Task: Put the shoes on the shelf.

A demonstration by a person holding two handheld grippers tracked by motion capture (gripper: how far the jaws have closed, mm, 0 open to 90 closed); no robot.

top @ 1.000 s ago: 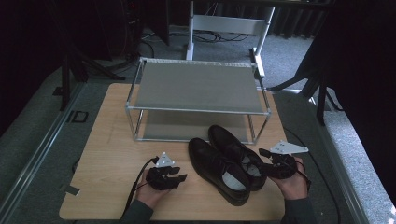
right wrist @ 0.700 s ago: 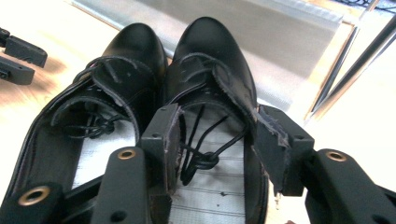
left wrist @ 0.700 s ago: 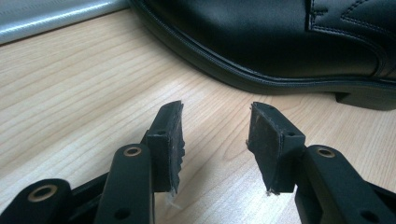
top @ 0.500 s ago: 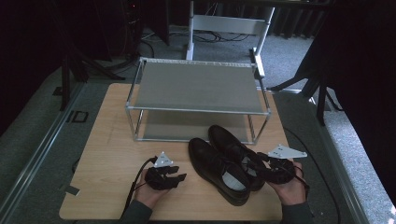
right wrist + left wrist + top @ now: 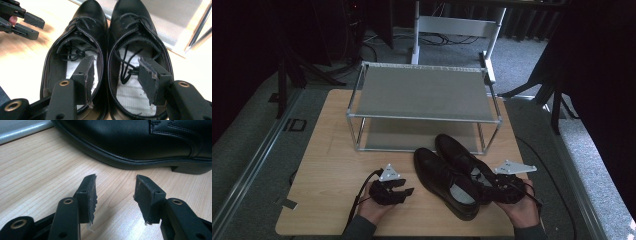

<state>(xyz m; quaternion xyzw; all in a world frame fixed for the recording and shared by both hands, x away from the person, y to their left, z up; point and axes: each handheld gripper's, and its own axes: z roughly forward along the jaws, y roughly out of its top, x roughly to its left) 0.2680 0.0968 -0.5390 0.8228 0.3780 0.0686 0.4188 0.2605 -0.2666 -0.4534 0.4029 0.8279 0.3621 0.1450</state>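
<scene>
- The pair of black shoes lay side by side near the counter's front edge, toes toward the metal rack, unmoved since the earlier frames.
- The right tool had shifted slightly inward from a second before, to the shoes' heels; in its own view its jaws stood wide, one over each shoe opening, gripping nothing.
- The left tool stayed near the front edge, just left of the shoes, jaws wide and empty.
</scene>
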